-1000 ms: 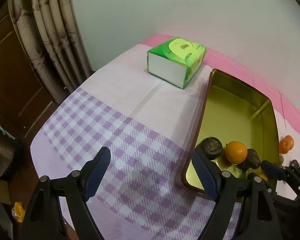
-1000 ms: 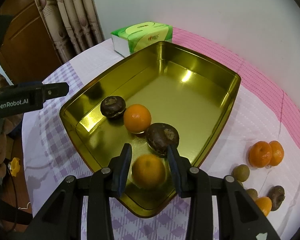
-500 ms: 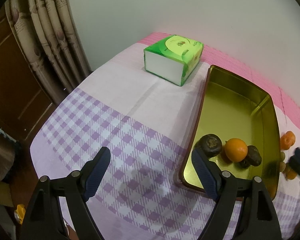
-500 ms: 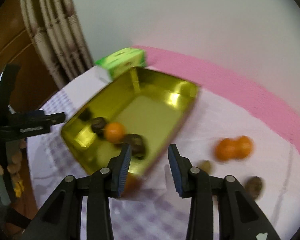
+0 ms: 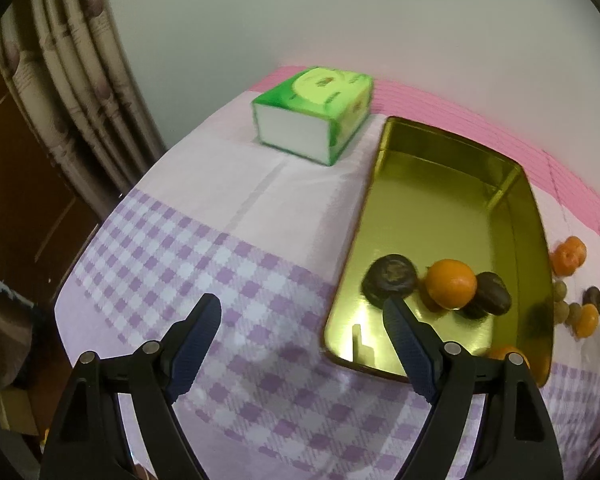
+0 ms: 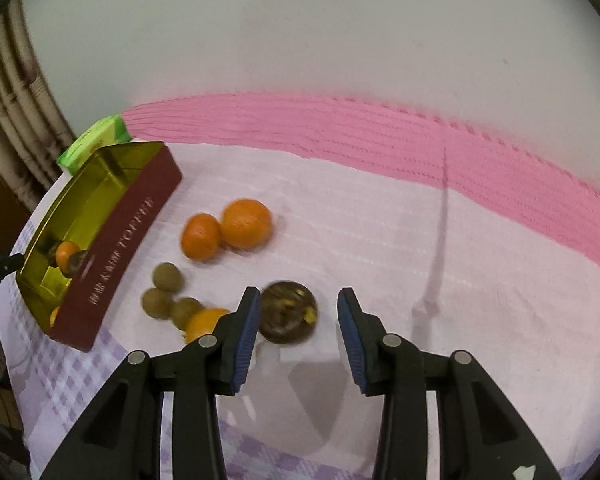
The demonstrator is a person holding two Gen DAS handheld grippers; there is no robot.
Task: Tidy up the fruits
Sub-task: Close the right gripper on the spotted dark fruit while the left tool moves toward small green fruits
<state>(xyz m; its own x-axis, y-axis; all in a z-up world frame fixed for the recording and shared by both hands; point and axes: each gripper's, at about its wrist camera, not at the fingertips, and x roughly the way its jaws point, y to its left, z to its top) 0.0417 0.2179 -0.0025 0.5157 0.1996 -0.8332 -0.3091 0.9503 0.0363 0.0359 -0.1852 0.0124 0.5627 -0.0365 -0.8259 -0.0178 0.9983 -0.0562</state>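
Observation:
A gold tin [image 5: 440, 208] with a dark red outer wall [image 6: 128, 236] holds two dark brown fruits [image 5: 390, 278], an orange [image 5: 452, 284] between them, and another orange [image 5: 508, 354] in its near right corner. My left gripper [image 5: 302, 306] hangs open and empty over the checked cloth at the tin's near left corner. My right gripper [image 6: 298, 304] is to the right of the tin, over the loose fruit, jaws narrowly apart and gripping nothing. A dark brown fruit [image 6: 290, 314] lies on the cloth just past its fingertips, nearer the left finger.
Two oranges [image 6: 246, 224] lie side by side beside the tin, with three small greenish fruits [image 6: 167, 277] and one more orange [image 6: 204, 322] partly behind my left finger. A green tissue box [image 5: 312, 116] stands at the back. A curtain [image 5: 80, 80] hangs at the table's left.
My right gripper swung from over the tin to the loose fruit on its right; the orange it held now lies in the tin. The left gripper barely moved.

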